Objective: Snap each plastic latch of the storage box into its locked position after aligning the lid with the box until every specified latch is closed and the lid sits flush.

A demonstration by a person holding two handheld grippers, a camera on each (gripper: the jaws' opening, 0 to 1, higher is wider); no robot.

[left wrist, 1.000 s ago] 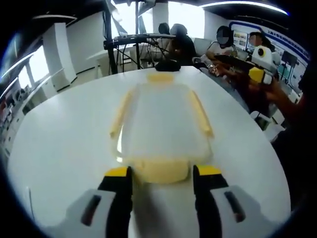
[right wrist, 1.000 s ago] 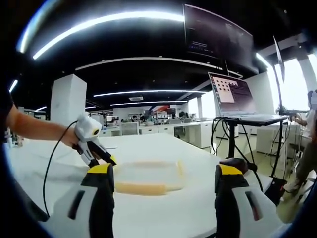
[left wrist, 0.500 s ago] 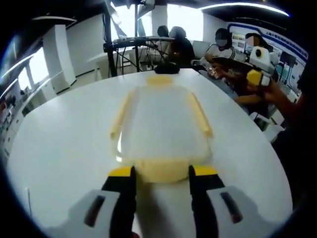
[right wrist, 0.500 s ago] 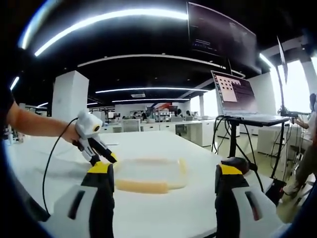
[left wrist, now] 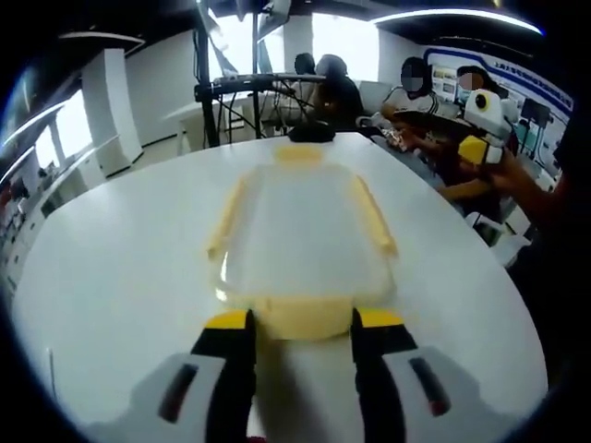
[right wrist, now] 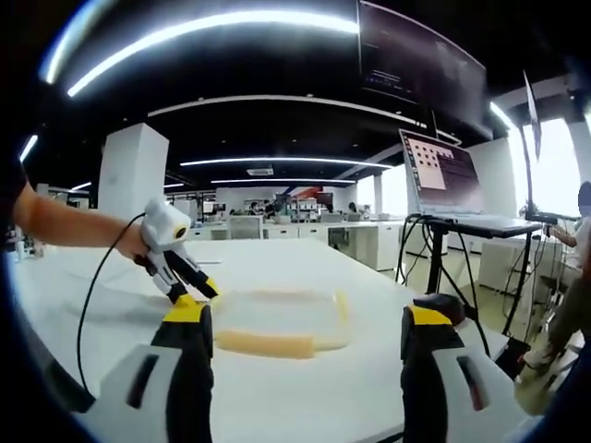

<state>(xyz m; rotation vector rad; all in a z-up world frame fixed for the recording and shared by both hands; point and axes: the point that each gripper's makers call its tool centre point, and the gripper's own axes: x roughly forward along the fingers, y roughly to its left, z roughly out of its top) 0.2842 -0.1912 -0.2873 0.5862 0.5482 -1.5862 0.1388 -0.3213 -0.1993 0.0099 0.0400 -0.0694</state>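
Step in hand looked like the near-end latch: box sat lid-on in the middle of the white table, translucent with yellow latches on all four sides. Left gripper was at the near latch, jaws moderately apart and straddling it, tips just at its edge. Couldn't tell whether they actually touched it; nothing clamped. In the right gripper view the same gripper came down on that end of the box at an angle.

Right gripper was well clear, jaws wide apart, holding nothing, hovering off the box's long side with the side latch facing it.

Next move, my read: press the near latch down and in till it seats, then check the lid stays flush. Whether the other latches were locked wasn't resolvable.
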